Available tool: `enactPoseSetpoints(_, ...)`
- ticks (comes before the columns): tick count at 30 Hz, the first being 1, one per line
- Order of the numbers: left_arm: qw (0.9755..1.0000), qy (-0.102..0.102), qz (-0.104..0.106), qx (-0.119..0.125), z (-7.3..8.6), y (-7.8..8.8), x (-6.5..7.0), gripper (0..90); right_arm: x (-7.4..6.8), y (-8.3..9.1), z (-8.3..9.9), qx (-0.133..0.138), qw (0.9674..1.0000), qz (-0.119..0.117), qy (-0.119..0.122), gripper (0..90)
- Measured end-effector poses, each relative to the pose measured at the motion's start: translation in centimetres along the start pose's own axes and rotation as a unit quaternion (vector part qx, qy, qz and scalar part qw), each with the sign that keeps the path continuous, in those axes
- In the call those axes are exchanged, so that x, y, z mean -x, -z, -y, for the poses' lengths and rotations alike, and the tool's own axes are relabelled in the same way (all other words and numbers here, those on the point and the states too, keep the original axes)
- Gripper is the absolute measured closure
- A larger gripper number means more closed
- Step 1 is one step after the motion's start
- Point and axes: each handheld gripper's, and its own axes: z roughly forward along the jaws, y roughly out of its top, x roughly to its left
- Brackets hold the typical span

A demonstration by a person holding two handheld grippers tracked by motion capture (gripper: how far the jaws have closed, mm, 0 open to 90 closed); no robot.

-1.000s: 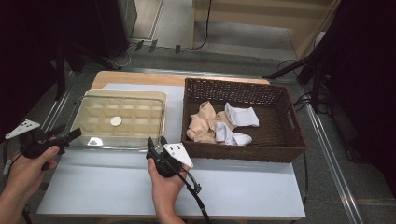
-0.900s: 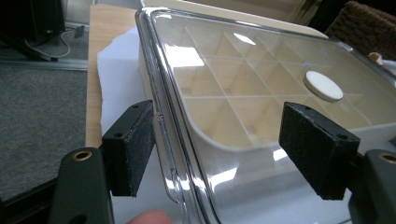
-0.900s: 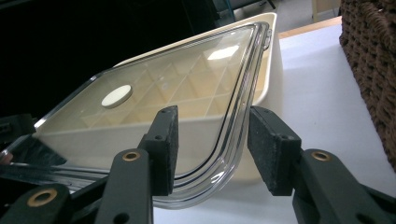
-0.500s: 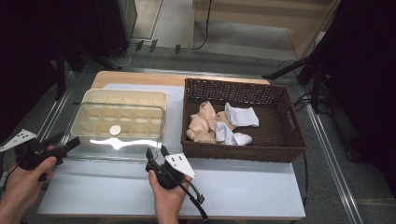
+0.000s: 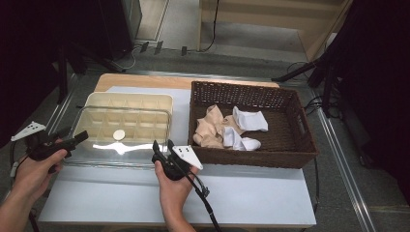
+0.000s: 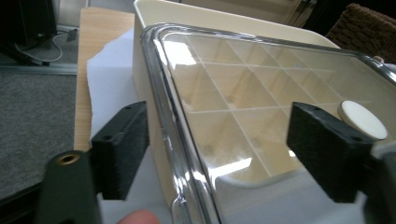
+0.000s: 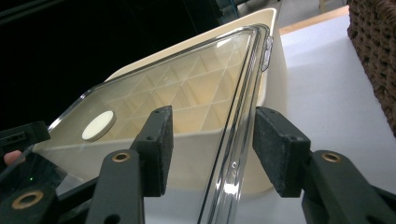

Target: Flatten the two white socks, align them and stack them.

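A cream compartment box (image 5: 128, 99) stands at the table's left. Its clear lid (image 5: 121, 145) lies shifted toward me and overhangs the box's near wall. A white round disc (image 5: 119, 134) sits on the lid. My left gripper (image 5: 73, 137) is at the lid's near left corner, and the lid's rim (image 6: 187, 140) runs between its spread jaws (image 6: 217, 116). My right gripper (image 5: 163, 145) is at the near right corner; its jaws (image 7: 214, 114) have just been opening and stand either side of the rim (image 7: 238, 140). I see no pad pressing on the lid.
A dark wicker basket (image 5: 251, 154) stands right of the box and holds white socks (image 5: 249, 118) and a beige cloth (image 5: 210, 125). White table surface (image 5: 251, 193) lies in front of the basket. Each gripper trails a cable off the near edge.
The lid has slid off the box toward me and now overhangs its near wall. Both hands have drawn back with it.
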Motion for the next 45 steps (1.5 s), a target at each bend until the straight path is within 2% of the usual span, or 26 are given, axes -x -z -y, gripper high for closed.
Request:
enactPoseSetpoints(1,1.0,0.002,0.004,-0.004,-0.1,0.0,-0.1,25.8,0.0,-0.1,0.0,0.001,1.0,0.0,0.001,51.3)
enactPoseSetpoints(5,1.0,0.005,-0.003,-0.005,-0.5,-0.2,-0.5,26.4,0.3,-0.1,-0.3,-0.001,0.9998,-0.003,-0.02,53.6)
enactPoseSetpoints(7,0.9998,0.013,-0.014,-0.01,-0.7,-0.5,-0.8,19.0,0.5,-0.2,-0.4,-0.005,0.9996,-0.006,-0.028,53.5)
enactPoseSetpoints(10,0.9991,0.039,0.009,-0.015,-0.5,-0.8,-0.8,17.5,0.7,-0.3,-0.4,-0.002,0.9992,-0.008,-0.04,54.3)
enactPoseSetpoints(12,0.999,0.034,0.023,-0.016,-0.5,-0.8,-0.7,22.0,0.8,-0.3,-0.4,0.0,0.9986,-0.008,-0.053,55.8)
enactPoseSetpoints(14,0.9987,0.03,0.032,-0.027,-0.6,-0.8,-0.3,25.7,0.9,-0.3,-0.4,-0.001,0.9981,-0.012,-0.061,57.1)
enactPoseSetpoints(18,0.9977,0.049,0.036,-0.031,-0.6,-0.5,-0.4,29.0,1.1,-0.1,-0.4,-0.006,0.9973,-0.02,-0.07,59.4)
enactPoseSetpoints(23,0.9981,0.046,0.035,-0.023,-0.3,0.2,-0.2,32.8,1.0,0.2,0.0,-0.007,0.9961,-0.025,-0.085,62.6)
enactPoseSetpoints(28,0.9979,0.044,0.042,-0.023,-0.1,0.7,-0.3,35.3,0.9,0.4,0.2,-0.009,0.9956,-0.023,-0.09,63.8)
enactPoseSetpoints(35,0.9966,0.064,0.045,-0.027,-0.2,0.5,-0.7,36.2,1.0,0.4,0.0,-0.013,0.9952,-0.026,-0.094,65.1)
enactPoseSetpoints(40,0.9964,0.069,0.047,-0.014,-0.4,1.0,-0.6,40.8,0.9,0.5,0.1,-0.011,0.9955,-0.025,-0.091,65.8)
enactPoseSetpoints(43,0.9968,0.064,0.046,-0.008,-0.5,1.5,-0.6,41.0,0.8,0.5,0.0,-0.014,0.9945,-0.032,-0.099,65.6)
enactPoseSetpoints(45,0.9972,0.06,0.045,-0.006,-0.5,1.8,-0.5,40.9,0.6,0.6,0.0,-0.011,0.9949,-0.034,-0.095,65.6)
